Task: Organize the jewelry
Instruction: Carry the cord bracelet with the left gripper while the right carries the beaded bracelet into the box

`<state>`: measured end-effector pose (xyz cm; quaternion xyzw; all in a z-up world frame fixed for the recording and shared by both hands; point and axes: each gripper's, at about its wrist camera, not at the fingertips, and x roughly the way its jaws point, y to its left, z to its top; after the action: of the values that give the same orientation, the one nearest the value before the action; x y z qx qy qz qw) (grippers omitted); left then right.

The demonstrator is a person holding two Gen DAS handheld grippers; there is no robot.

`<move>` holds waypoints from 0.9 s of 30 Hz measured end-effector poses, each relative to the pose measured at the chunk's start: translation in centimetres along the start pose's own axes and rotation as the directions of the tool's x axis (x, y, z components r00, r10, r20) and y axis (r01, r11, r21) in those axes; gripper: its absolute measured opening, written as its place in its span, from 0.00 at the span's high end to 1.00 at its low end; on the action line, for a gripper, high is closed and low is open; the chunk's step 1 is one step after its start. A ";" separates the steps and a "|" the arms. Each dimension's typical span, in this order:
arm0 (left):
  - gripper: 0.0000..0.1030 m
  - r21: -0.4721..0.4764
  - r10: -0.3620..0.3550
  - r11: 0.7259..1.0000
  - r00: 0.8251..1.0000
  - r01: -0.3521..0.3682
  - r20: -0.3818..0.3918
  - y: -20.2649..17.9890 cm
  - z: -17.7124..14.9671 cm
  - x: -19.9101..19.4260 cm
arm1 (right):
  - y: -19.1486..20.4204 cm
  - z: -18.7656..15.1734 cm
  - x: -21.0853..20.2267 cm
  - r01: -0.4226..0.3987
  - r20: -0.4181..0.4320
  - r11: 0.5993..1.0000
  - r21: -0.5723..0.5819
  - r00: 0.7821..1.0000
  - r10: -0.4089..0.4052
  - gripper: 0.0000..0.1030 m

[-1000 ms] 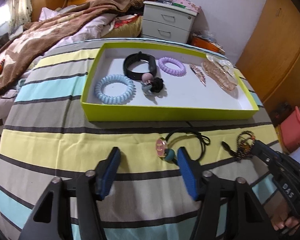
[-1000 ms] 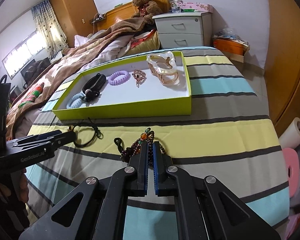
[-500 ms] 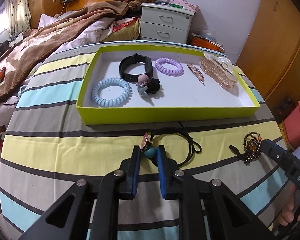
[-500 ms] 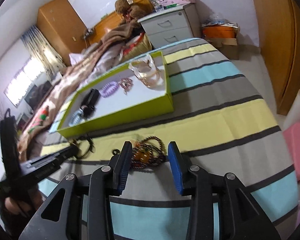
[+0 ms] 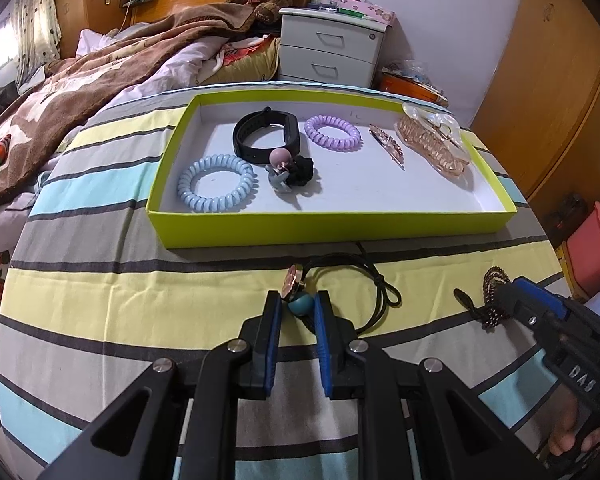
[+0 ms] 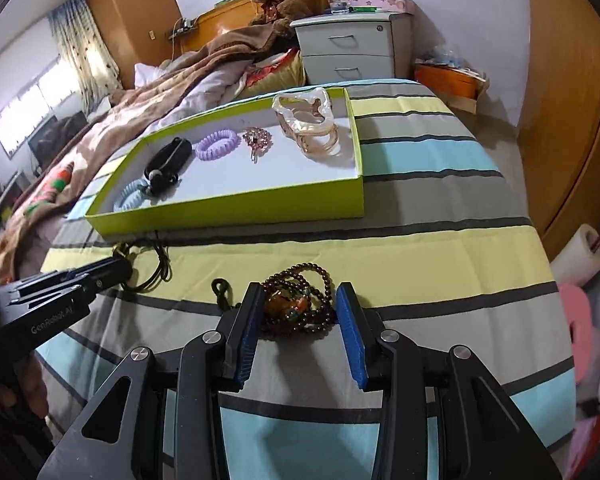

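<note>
We are gripping the black cord necklace (image 5: 356, 280) by its teal bead with the left gripper (image 5: 298, 308) on the striped cloth (image 5: 100, 292), near the tray. Our right gripper (image 6: 298, 312) is standing open around the brown bead bracelet (image 6: 300, 304). The green tray (image 5: 300, 232) is holding two coil ties, a black band, a brooch and clear claw clips.

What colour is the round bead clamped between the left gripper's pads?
Teal, on the bead, seen best in the left wrist view.

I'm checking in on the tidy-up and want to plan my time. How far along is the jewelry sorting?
Mostly done: the green tray already holds the blue coil tie, purple coil tie, black band, brooch and clear claw clips. In hand: the left tool is shut on the teal-bead cord. Left: the brown bead bracelet sits between the right tool's open jaws, on the bedspread.
</note>
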<state>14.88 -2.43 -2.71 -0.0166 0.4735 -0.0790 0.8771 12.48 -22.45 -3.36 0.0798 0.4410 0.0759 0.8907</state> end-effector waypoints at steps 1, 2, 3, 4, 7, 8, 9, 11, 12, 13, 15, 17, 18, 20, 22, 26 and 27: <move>0.83 0.006 0.000 1.000 1.000 0.000 0.000 -0.1 0.0 0.0 | 0.0 -0.1 0.0 0.004 -0.001 1.000 -0.004 1.000 -0.004 0.63; 0.83 0.011 0.002 1.000 1.000 -0.002 0.002 -0.2 0.0 0.0 | 0.0 -0.1 0.0 0.006 -0.002 1.000 -0.006 1.000 -0.006 0.63; 0.83 0.011 0.002 1.000 1.000 -0.003 0.002 -0.3 -0.1 0.0 | 0.1 -0.2 -0.1 0.007 -0.002 1.000 -0.008 1.000 -0.007 0.65; 0.83 0.010 -0.001 1.000 1.000 0.001 0.001 -0.4 -0.1 0.0 | 0.0 -0.2 -0.1 0.003 -0.003 1.000 -0.013 1.000 -0.003 0.67; 0.83 0.015 -0.002 1.000 1.000 0.002 0.000 -0.5 -0.2 0.0 | 0.3 -0.3 -0.1 0.006 -0.006 1.000 -0.028 1.000 -0.006 0.76; 0.83 0.018 -0.004 1.000 1.000 0.004 0.000 -0.5 -0.2 -0.1 | 0.4 -0.3 -0.1 -0.001 -0.008 0.999 -0.032 1.000 0.001 0.80; 0.83 0.019 -0.004 1.000 1.000 0.004 0.000 -0.6 -0.3 -0.1 | 0.5 -0.3 -0.1 -0.006 -0.010 0.999 -0.036 1.000 0.006 0.82; 0.83 0.021 -0.011 1.000 1.000 0.011 -0.002 -0.7 -0.4 -0.1 | 0.8 -0.5 -0.1 0.000 -0.008 0.999 -0.045 1.000 -0.001 0.84; 0.83 0.022 -0.014 1.000 1.000 0.014 -0.003 -0.8 -0.4 -0.1 | 0.9 -0.5 -0.1 -0.004 -0.007 0.999 -0.048 1.000 0.003 0.91; 0.83 0.023 -0.015 1.000 1.000 0.015 -0.003 -0.8 -0.4 -0.2 | 0.9 -0.5 -0.2 -0.018 -0.006 0.999 -0.046 1.000 0.017 0.92; 0.83 0.023 -0.020 1.000 1.000 0.020 -0.004 -0.9 -0.5 -0.2 | 1.0 -0.6 -0.3 -0.016 -0.005 0.999 -0.049 1.000 0.016 0.92; 0.83 0.021 -0.023 1.000 1.000 0.024 -0.005 -0.8 -0.6 -0.3 | 1.0 -0.6 -0.5 -0.024 0.001 0.999 -0.045 1.000 0.024 0.92; 0.83 0.021 -0.027 0.999 1.000 0.027 -0.003 -0.8 -0.6 -0.4 | 1.0 -0.6 -0.7 -0.027 0.007 0.999 -0.043 1.000 0.027 0.92; 0.84 0.021 -0.033 0.999 0.999 0.033 0.003 -0.9 -0.7 -0.7 | 1.1 -0.5 -1.0 -0.029 0.019 0.999 -0.041 0.999 0.030 0.92; 0.84 0.024 -0.037 0.999 0.999 0.036 0.010 -0.9 -0.7 -1.0 | 1.2 -0.3 -1.3 -0.033 0.030 0.999 -0.041 0.999 0.034 0.92; 0.84 0.027 -0.041 0.999 0.999 0.040 0.027 -1.0 -0.6 -1.7 | 1.3 0.0 -2.0 -0.034 0.049 0.999 -0.038 0.998 0.036 0.92; 0.84 0.029 -0.042 0.999 0.999 0.041 0.031 -1.0 -0.6 -2.0 | 1.3 0.0 -2.1 -0.033 0.052 0.999 -0.038 0.998 0.035 0.92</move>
<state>13.20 -3.04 -1.33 -0.0152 0.4578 -0.1036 0.8828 11.14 -21.58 -1.47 0.0727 0.4146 0.0971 0.9019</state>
